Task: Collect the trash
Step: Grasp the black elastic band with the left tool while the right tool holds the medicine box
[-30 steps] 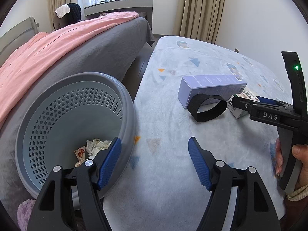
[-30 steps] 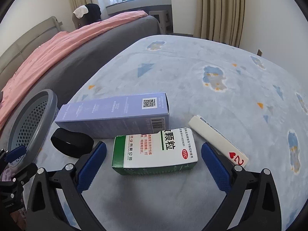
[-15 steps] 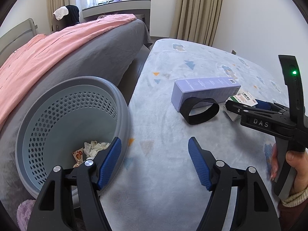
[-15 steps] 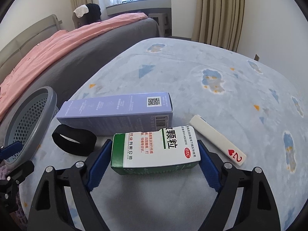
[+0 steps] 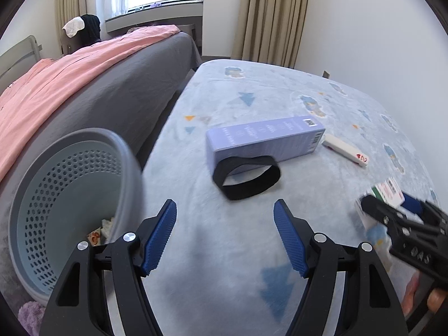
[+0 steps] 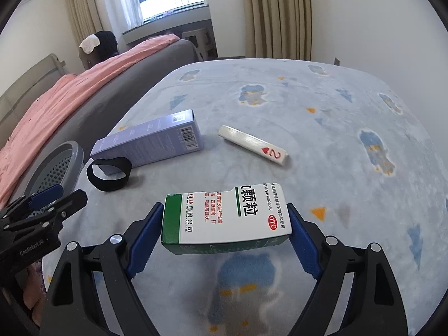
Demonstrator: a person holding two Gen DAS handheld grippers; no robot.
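Since a second ago my right gripper [image 6: 225, 229] has closed its blue pads on the medicine box [image 6: 226, 218] and lifted it off the blanket [image 6: 322, 145], toward me from the lavender carton [image 6: 148, 142], my landmark. The box is green and white with Chinese print and a red "OTC" oval. My left gripper [image 5: 225, 238] has slid along too; it stands spread, pinching nothing. The carton lies flat, with a barcode on its end and a QR code on top. A black elastic band [image 5: 246, 177] leans against its near side; beyond its barcode end lies a white playing-card pack [image 6: 253, 145] marked with a red heart and "2". Left of the carton, the grey perforated basket [image 5: 70, 184] holds crumpled wrappers. Farther left: a bed with pink cover [image 5: 64, 75].
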